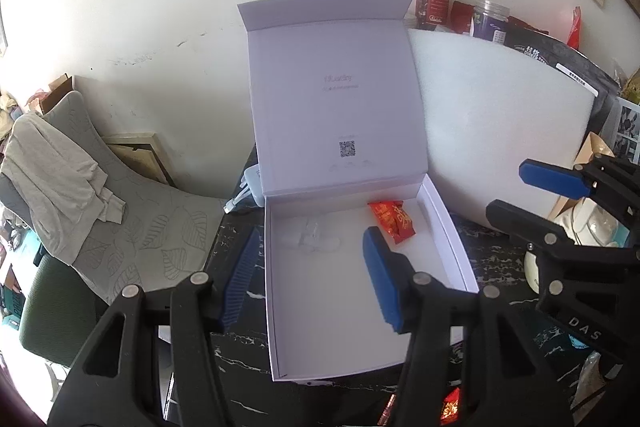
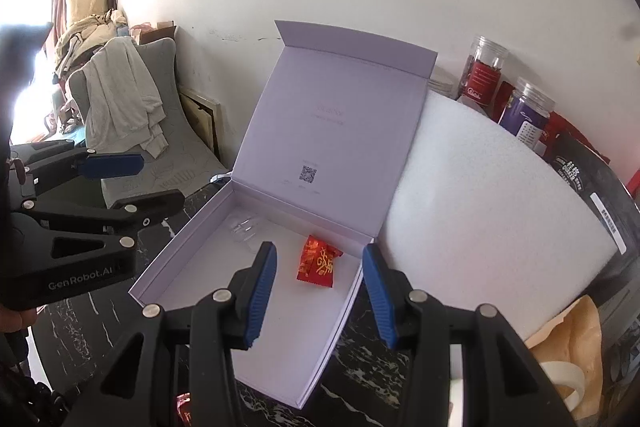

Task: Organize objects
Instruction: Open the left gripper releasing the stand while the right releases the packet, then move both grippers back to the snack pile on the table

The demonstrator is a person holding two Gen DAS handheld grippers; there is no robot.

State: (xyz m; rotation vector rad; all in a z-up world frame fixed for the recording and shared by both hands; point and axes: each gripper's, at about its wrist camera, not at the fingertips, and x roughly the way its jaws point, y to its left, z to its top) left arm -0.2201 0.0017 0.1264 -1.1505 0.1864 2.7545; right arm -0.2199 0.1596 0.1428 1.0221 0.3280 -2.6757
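Nearest the left wrist camera, the left gripper (image 1: 310, 277) hangs released with nothing between its blue pads, one finger over the dark marbled table (image 1: 240, 367) and the other over the white box (image 1: 448, 227). That box sits open on the table, its lid (image 1: 336, 99) standing upright against the wall. Inside, a red candy packet (image 1: 392, 221) lies near the far right corner, and a clear plastic wrapper (image 1: 312, 237) rests at the far middle of the floor. At the right edge the right gripper (image 1: 520, 193) hovers with its fingers apart. Beyond the box, jars (image 1: 434, 1) stand behind a white foam sheet (image 1: 500, 131). From the right wrist camera, the right gripper (image 2: 320, 293) is spread wide and empty just above the box's (image 2: 176, 263) near end, the red candy packet (image 2: 320, 263) lying between its pads farther in, apart from both. The clear wrapper (image 2: 244, 227) lies toward the lid hinge. At left, the left gripper (image 2: 152, 181) is likewise released beside the box.
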